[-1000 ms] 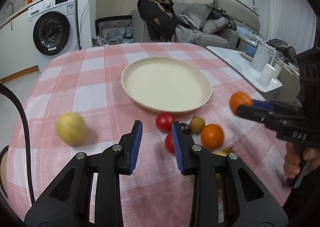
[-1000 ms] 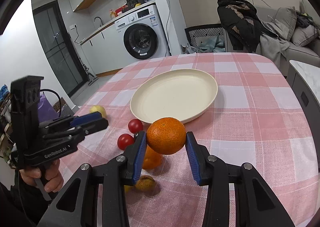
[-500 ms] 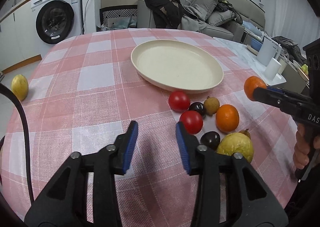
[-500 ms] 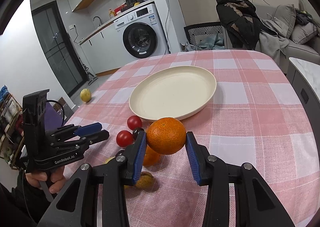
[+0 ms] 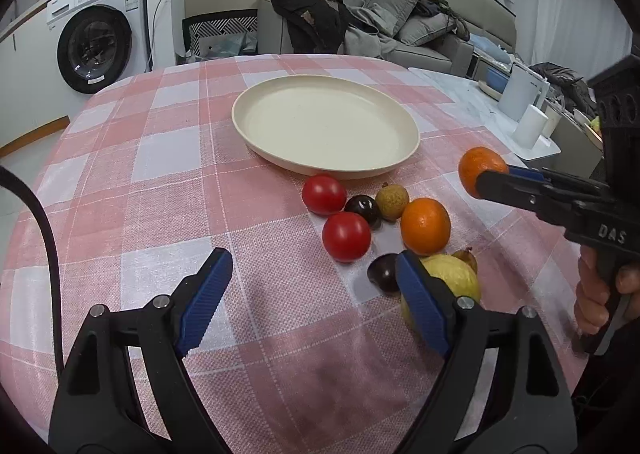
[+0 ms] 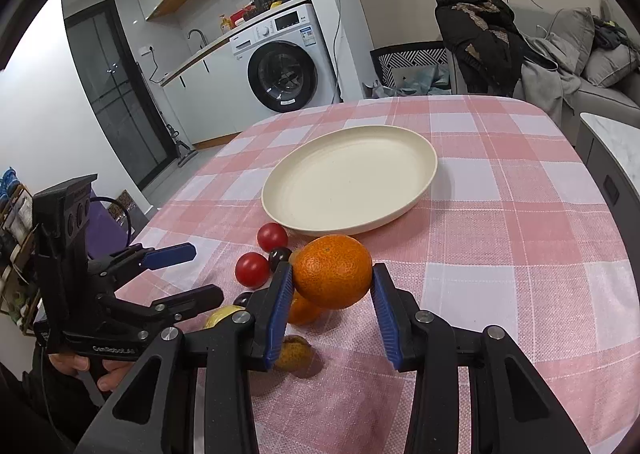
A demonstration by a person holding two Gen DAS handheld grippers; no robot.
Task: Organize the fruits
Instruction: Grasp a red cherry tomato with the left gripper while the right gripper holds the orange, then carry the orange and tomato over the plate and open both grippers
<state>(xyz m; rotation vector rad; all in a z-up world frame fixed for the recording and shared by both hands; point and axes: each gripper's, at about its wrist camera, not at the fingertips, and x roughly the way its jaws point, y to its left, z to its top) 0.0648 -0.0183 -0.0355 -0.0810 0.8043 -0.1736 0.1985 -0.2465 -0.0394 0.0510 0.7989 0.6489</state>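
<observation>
Our right gripper (image 6: 331, 296) clamps an orange (image 6: 332, 271) above the counter (image 6: 520, 238). Our left gripper (image 5: 312, 294) is opening, empty, fruit pile at two o'clock.

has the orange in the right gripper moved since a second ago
No. The orange sits between the same fingers of the right gripper, at the same spot just short of the plate rim in the right wrist view.
</observation>
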